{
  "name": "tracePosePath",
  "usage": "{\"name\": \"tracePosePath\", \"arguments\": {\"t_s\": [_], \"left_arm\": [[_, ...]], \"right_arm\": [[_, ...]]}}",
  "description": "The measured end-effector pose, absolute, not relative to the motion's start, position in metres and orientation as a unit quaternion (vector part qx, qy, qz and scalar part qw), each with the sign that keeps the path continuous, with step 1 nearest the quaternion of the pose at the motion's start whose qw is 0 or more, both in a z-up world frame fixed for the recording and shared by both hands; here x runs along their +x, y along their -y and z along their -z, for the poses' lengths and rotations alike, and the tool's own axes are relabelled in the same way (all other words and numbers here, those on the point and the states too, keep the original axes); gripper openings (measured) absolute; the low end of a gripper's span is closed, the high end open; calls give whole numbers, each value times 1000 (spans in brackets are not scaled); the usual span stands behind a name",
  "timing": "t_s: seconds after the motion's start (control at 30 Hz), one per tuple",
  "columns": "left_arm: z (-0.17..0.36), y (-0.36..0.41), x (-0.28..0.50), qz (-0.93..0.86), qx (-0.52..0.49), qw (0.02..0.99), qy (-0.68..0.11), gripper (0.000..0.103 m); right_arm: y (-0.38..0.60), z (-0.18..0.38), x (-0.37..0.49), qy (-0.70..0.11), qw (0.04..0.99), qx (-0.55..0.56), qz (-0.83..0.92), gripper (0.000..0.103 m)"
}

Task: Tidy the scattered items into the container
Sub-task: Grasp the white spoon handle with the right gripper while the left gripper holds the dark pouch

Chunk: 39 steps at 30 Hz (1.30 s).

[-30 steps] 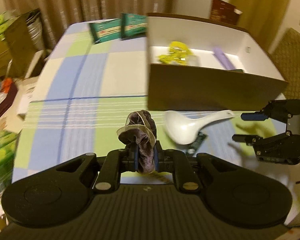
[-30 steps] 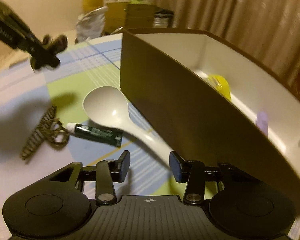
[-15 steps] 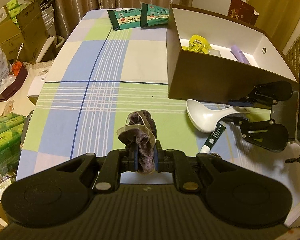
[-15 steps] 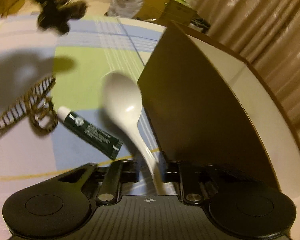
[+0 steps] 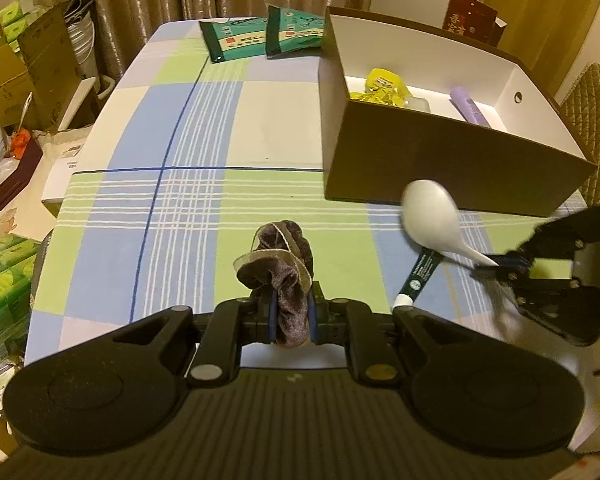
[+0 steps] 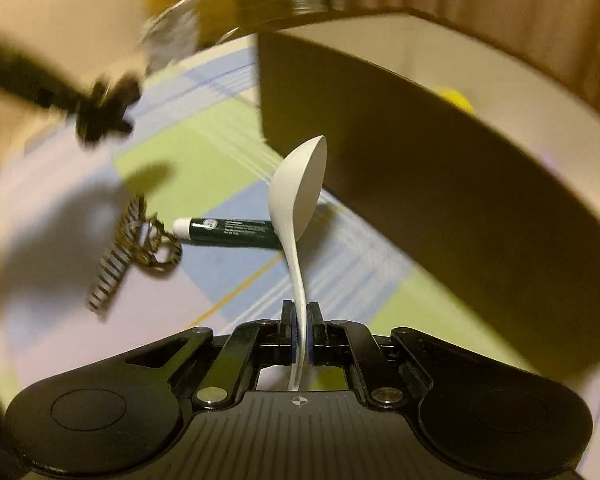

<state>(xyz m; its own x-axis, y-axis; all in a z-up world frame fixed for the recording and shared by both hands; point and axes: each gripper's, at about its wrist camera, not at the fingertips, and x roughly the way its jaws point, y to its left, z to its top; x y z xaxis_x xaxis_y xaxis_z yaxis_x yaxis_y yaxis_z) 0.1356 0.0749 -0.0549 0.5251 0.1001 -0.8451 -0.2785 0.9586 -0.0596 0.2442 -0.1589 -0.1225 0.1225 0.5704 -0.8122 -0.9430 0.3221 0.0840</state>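
Over the checked tablecloth [image 5: 172, 184], your left gripper [image 5: 292, 316] is clamped tight on a dark scrunchie [image 5: 278, 268]. To its right, your right gripper [image 6: 299, 334] pinches the white spoon [image 6: 300, 184] by its handle, lifted above the green tube [image 6: 228, 233], just before the brown box [image 5: 440, 168].

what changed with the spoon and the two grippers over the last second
The right gripper closed on the handle of the white spoon and lifted it off the tablecloth, bowl turned on edge. The left gripper stayed shut on the dark scrunchie. The green tube, striped hair clip and box lie as before.
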Motion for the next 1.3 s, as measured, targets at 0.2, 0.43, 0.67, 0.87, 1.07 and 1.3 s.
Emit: {"name": "tracePosePath", "arguments": {"t_s": [0.2, 0.43, 0.67, 0.87, 1.07, 1.3], "left_arm": [[53, -65, 139, -89, -88, 872, -474, 11], [44, -46, 144, -61, -79, 879, -466, 11], [31, -27, 154, -31, -61, 890, -452, 11], [22, -14, 169, -10, -45, 898, -438, 11], [9, -8, 184, 6, -31, 907, -420, 11], [1, -2, 193, 18, -21, 911, -410, 11]], "right_arm": [[193, 107, 245, -439, 732, -119, -507, 1], [217, 81, 243, -444, 750, -55, -486, 1], [239, 53, 253, -445, 767, -19, -462, 1], [247, 38, 263, -449, 770, -5, -454, 1], [253, 27, 260, -449, 762, 18, -467, 1], [260, 11, 266, -445, 758, 65, -473, 1]]}}
